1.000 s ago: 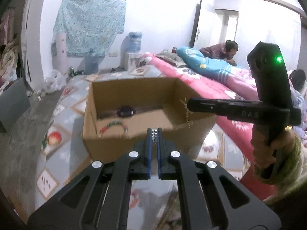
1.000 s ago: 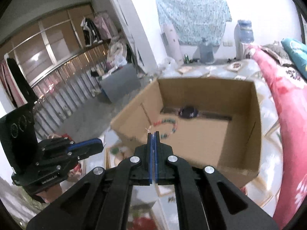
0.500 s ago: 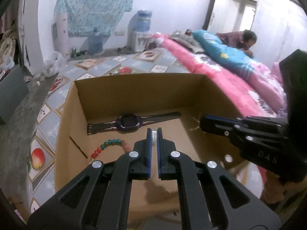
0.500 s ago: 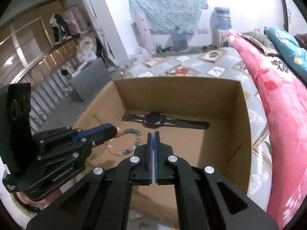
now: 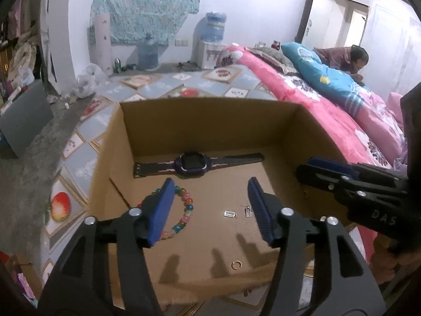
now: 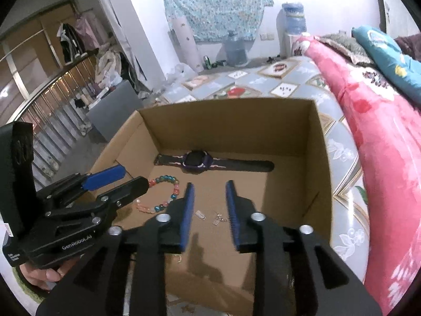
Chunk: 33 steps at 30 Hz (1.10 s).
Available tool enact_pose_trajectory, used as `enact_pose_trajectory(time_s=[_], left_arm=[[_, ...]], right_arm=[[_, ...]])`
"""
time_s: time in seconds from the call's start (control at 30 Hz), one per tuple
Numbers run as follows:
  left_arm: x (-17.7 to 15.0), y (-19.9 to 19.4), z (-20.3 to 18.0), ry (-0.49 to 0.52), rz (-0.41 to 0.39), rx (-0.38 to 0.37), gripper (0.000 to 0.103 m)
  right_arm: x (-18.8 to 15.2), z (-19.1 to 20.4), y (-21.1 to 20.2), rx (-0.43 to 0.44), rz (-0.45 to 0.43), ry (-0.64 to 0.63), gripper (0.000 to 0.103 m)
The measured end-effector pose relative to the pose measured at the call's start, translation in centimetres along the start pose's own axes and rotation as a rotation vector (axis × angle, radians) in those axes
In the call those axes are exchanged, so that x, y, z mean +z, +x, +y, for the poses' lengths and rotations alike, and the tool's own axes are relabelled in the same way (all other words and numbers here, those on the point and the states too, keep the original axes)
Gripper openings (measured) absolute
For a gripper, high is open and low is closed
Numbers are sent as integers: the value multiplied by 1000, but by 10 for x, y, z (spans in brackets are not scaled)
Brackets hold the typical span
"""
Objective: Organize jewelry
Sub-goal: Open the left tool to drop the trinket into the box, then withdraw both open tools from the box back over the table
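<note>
Risk, in the left wrist view: the left gripper (image 5: 209, 208) hangs over the cardboard box (image 5: 210, 110), fingers opening and holding nothing; the two small silver earrings (image 5: 230, 213), lying near the box floor's middle beside the bead bracelet (image 5: 184, 210), could skid if nudged. In the right wrist view, the right gripper (image 6: 209, 205) opens too, empty; the earrings (image 6: 217, 220) lie below its fingers, nearer than the watch (image 6: 196, 161) at the box's far wall.

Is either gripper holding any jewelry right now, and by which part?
Neither. The left gripper and right gripper are both opening with nothing between their jaws, above the box.
</note>
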<state>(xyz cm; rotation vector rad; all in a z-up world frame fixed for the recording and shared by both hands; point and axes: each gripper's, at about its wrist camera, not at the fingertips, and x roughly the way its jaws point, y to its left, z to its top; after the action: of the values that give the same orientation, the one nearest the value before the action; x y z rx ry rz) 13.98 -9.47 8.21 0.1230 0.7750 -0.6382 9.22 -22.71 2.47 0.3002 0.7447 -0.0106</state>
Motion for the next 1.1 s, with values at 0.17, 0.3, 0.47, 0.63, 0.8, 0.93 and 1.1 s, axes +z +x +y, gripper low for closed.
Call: enact_pose_trajectory(time_s=[0.17, 0.3, 0.47, 0.63, 0.8, 0.93, 1.1], left_arm=[[-7, -36, -6, 22, -70, -1, 79], [-18, -62, -7, 15, -91, -41, 87], [-41, -82, 7, -109, -67, -129, 90], [-73, -82, 32, -338, 30, -223, 92], [-99, -79, 41, -395, 65, -146, 93], [-110, -80, 42, -431, 63, -138, 94], [-112, -78, 42, -424, 46, -103, 95]], right_arm=[[-5, 12, -34, -6, -74, -24, 61], [-11, 23, -63, -14, -136, -55, 76], [-23, 34, -94, -11, -184, -104, 88], [-52, 41, -115, -58, -194, -199, 96], [-85, 41, -110, -158, -119, -251, 96], [-107, 41, -99, -233, -61, -305, 96], [-120, 44, -90, -353, -47, -371, 96]])
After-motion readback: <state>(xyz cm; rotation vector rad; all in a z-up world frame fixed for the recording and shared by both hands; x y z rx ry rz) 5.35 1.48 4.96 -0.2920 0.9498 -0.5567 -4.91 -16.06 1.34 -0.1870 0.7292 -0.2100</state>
